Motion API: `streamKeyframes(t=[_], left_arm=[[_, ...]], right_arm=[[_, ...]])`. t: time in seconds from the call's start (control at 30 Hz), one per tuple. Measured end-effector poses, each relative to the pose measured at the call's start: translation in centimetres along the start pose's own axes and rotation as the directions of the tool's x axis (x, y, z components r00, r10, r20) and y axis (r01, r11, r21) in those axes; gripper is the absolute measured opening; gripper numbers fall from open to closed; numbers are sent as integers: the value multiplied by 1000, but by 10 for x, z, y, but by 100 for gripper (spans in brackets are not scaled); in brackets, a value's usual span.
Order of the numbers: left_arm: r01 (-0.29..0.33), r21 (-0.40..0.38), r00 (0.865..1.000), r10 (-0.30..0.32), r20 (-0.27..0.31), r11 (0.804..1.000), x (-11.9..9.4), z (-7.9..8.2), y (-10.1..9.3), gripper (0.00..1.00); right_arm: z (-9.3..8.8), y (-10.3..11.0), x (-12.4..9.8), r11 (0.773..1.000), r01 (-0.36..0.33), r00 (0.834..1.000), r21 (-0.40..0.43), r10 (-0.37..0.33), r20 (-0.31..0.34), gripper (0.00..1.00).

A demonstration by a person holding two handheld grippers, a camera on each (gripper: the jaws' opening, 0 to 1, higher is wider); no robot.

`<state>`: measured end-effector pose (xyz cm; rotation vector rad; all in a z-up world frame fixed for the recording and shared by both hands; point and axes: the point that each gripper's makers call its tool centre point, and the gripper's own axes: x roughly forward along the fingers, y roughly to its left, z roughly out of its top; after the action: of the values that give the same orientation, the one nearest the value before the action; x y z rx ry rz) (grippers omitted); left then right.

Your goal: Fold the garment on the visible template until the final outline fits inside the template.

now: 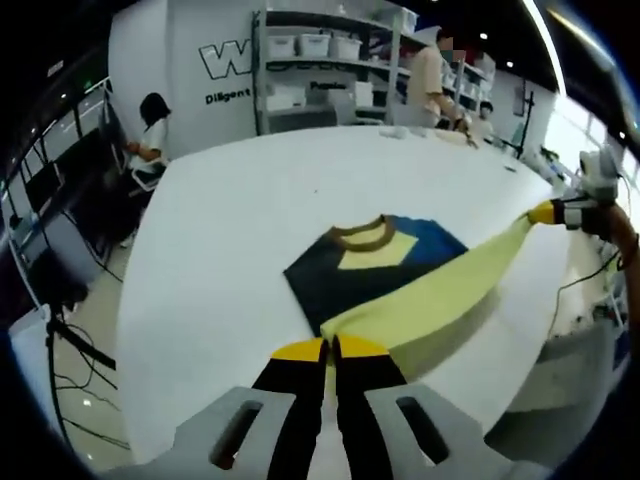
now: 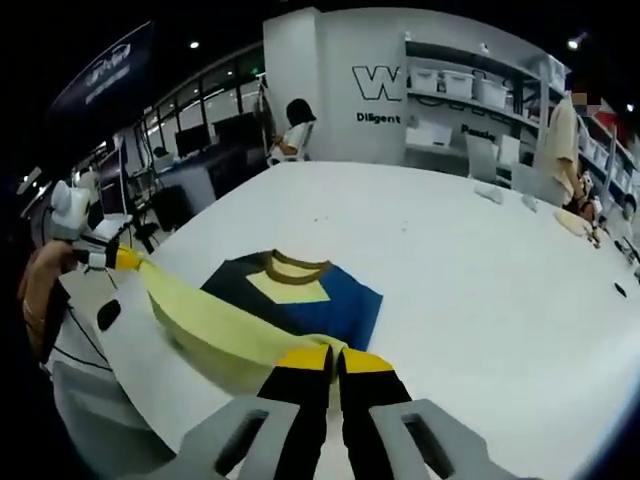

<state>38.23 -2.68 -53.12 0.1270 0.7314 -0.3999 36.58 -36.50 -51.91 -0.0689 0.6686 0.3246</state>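
A navy, blue and pale yellow garment (image 1: 385,262) with a brown collar lies on the white table (image 1: 250,220). Its yellow hem edge (image 1: 440,290) is lifted and stretched taut between both grippers. My left gripper (image 1: 330,350) is shut on one end of that edge. The right gripper (image 1: 548,213) shows at the right of the left gripper view, holding the other end. In the right gripper view the garment (image 2: 300,290) lies ahead, my right gripper (image 2: 334,358) is shut on the yellow edge (image 2: 220,320), and the left gripper (image 2: 122,258) holds the far end at left.
Shelving with white bins (image 1: 320,45) stands behind the table. A seated person (image 1: 152,130) is at the far left, another person (image 1: 430,85) stands by the shelves. Small objects (image 2: 500,195) lie on the far table side. Monitors and cables (image 1: 50,250) line the left.
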Motion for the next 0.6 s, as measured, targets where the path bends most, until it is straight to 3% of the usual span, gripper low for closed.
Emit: streamKeyframes(t=[0.6], left_arm=[[-33, -51, 998, 36, 59, 998, 36, 40, 28, 2]], right_arm=[[38, -18, 31, 999, 47, 998, -24, -46, 31, 0]])
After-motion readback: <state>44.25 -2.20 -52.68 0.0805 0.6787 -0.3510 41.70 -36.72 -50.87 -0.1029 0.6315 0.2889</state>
